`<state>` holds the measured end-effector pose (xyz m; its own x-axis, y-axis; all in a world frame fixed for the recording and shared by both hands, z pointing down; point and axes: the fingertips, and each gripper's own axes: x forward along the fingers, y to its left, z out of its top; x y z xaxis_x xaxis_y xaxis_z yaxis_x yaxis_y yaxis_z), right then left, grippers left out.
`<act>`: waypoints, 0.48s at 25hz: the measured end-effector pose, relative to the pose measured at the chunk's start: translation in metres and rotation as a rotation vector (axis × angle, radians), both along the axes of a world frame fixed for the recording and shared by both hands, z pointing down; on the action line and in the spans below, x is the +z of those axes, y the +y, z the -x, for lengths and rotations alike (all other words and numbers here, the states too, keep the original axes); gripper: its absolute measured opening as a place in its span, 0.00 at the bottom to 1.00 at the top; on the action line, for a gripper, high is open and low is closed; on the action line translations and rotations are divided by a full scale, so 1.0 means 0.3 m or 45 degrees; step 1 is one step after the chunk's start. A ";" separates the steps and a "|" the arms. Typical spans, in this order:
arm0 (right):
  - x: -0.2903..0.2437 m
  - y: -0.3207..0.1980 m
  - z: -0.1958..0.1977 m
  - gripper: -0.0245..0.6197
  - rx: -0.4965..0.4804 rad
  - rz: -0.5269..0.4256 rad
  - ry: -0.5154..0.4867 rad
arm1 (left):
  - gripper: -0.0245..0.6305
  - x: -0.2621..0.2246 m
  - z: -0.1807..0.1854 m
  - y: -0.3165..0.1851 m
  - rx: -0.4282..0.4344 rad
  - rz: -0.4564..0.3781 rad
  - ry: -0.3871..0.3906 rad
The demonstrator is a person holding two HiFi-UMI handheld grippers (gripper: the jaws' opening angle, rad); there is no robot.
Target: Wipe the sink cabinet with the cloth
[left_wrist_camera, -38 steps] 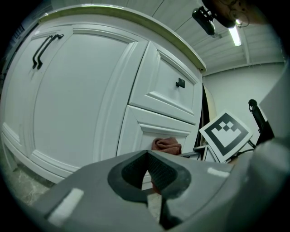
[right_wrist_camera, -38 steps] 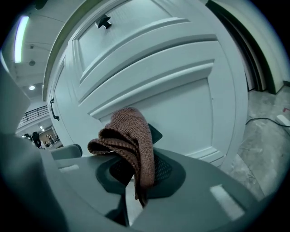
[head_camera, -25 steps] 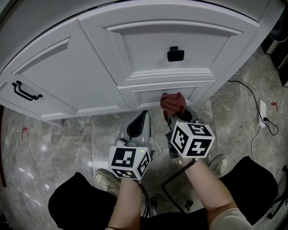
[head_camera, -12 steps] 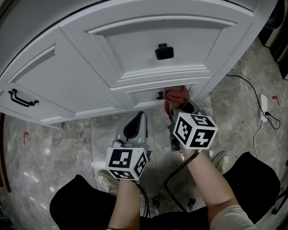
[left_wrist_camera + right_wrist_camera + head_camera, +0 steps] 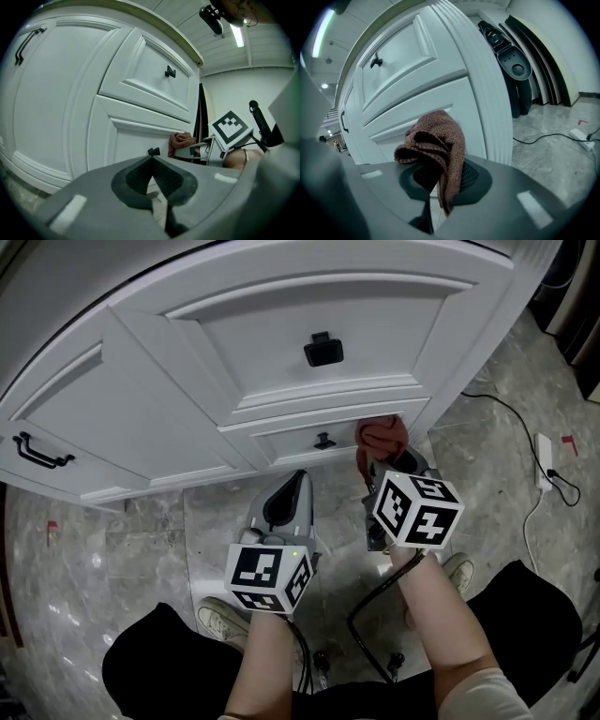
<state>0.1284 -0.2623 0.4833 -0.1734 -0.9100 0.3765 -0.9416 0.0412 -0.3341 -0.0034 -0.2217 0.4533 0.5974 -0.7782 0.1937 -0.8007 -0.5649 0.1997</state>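
Low beside the sink cabinet (image 5: pixel 281 343), right gripper (image 5: pixel 437 183) fingers clamp the cloth (image 5: pixel 436 140); left gripper (image 5: pixel 152 163) fingers meet, empty.

Cloth (image 5: pixel 437 139): reddish-brown knit, bunched in loose folds, pinched between the closed jaws of the right gripper (image 5: pixel 439 182), one end hanging below them. It sits at the right end of the lower drawer front; contact cannot be confirmed. Sink cabinet (image 5: pixel 281 343): white, curved front, raised panels, black handles, everything closed.
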 end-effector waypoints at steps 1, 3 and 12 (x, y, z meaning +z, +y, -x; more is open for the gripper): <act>-0.001 0.002 -0.016 0.16 0.010 0.001 -0.005 | 0.04 0.000 -0.006 0.000 0.003 0.000 0.000; -0.003 0.006 -0.036 0.16 0.012 -0.001 -0.014 | 0.04 0.000 -0.016 0.001 0.008 -0.001 0.000; -0.005 0.034 -0.120 0.16 0.061 -0.022 0.066 | 0.04 0.009 -0.045 -0.001 0.021 0.004 0.000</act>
